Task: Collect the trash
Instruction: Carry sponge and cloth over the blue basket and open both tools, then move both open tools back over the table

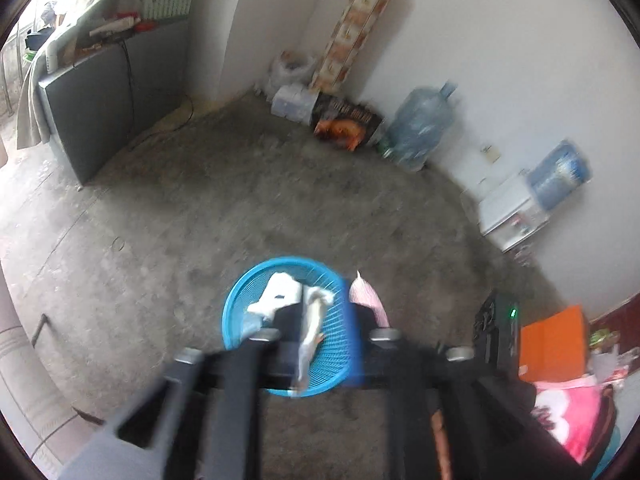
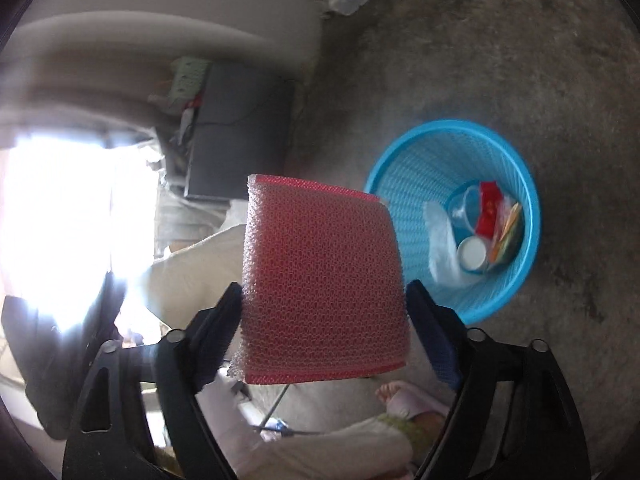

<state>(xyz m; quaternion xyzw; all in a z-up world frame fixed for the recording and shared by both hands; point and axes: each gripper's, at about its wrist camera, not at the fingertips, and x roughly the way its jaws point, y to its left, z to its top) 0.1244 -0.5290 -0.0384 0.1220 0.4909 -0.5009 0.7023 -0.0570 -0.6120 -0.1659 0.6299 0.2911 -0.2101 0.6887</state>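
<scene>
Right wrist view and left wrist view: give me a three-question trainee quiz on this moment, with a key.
1. True or false: the right gripper holds the red foam net.
2. Where is the net relative to the blue basket? A) inside it B) outside, held up beside it C) under it
3. Fill in: the left gripper holds a pale, crumpled scrap over the ____.

Key: 1 true; 2 B; 3 basket
</scene>
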